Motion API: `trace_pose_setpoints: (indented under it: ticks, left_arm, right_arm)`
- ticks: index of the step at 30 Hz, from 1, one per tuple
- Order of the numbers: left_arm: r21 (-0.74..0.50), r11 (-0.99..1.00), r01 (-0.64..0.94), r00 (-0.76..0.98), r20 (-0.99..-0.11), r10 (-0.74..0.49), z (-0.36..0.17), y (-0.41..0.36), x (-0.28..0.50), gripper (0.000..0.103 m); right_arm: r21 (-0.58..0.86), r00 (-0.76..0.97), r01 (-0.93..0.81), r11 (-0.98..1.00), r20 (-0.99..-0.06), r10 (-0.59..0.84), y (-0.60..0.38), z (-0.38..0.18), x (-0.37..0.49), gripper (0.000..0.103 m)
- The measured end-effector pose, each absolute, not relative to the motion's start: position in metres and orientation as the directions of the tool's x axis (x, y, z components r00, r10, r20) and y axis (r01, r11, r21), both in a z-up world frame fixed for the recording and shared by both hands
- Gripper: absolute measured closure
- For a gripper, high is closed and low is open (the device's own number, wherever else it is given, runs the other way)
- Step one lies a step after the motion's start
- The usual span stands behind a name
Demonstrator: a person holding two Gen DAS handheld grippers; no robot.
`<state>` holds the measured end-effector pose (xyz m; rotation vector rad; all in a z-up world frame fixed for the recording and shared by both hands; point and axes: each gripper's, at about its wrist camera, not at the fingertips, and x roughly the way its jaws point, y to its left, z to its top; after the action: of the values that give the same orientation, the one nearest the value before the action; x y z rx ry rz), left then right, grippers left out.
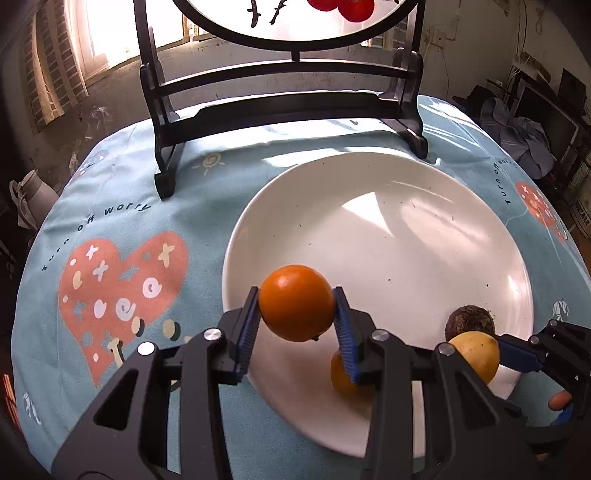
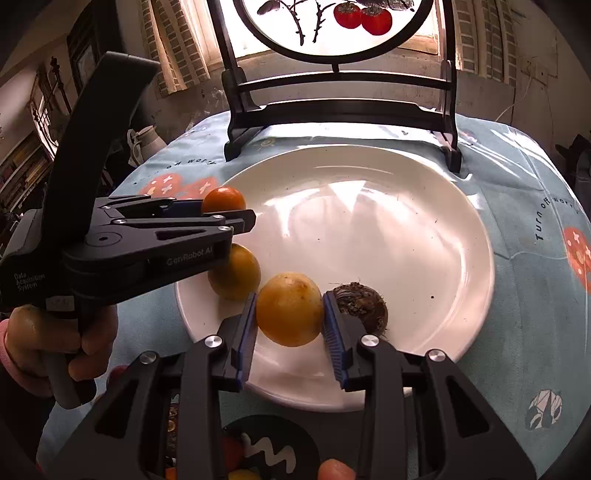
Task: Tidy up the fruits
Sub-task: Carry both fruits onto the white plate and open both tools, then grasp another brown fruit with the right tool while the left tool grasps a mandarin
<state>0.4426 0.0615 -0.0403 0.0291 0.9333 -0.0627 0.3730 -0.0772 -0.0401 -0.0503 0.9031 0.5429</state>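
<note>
My left gripper (image 1: 297, 315) is shut on a bright orange fruit (image 1: 296, 302), held above the near left rim of a large white plate (image 1: 406, 236). In the right wrist view that same left gripper (image 2: 236, 212) comes in from the left with the orange fruit (image 2: 223, 199). My right gripper (image 2: 290, 317) is shut on a yellow-orange fruit (image 2: 289, 308) over the plate (image 2: 388, 240). Another yellow fruit (image 2: 236, 273) lies on the plate below the left gripper. A brown, rough-skinned fruit (image 2: 364, 304) rests just right of the right gripper. The right gripper (image 1: 495, 354) with its yellow fruit (image 1: 476, 354) also shows in the left wrist view.
A dark wooden stand (image 1: 288, 107) bearing a round painted screen (image 2: 332, 22) stands behind the plate. The table carries a light blue cloth with heart prints (image 1: 118, 288). A person's hand (image 2: 59, 339) grips the left tool. A dark patterned container (image 2: 269, 450) sits at the near edge.
</note>
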Motion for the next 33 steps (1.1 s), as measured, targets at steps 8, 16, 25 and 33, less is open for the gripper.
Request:
trace_pose_setpoints:
  ticks: [8,16,25,33]
  left_arm:
    - [0.029,0.998,0.047,0.659,-0.753,-0.009,-0.016,0.056,0.422,0.028]
    - [0.065,0.998,-0.004,0.741,-0.67,0.047,0.017,0.061,0.338,0.008]
    - [-0.022,0.998,-0.063,0.778,-0.627,0.035,-0.004,0.072,0.224,0.004]
    - [0.023,1.0,0.005,0.763,-0.646,0.011,-0.016,0.063,0.199,0.004]
  right_arm:
    - [0.154,0.509,-0.488,0.859,-0.749,0.423,-0.074,-0.029,0.364,0.048]
    - [0.154,0.556,-0.466,0.871,-0.715,0.424,-0.093,-0.008,0.327,0.039]
    - [0.23,0.548,-0.446,0.865,-0.693,0.467,-0.141,-0.017,0.268,0.039]
    - [0.124,0.517,-0.49,0.863,-0.755,0.403,-0.15,-0.029,0.238,0.04]
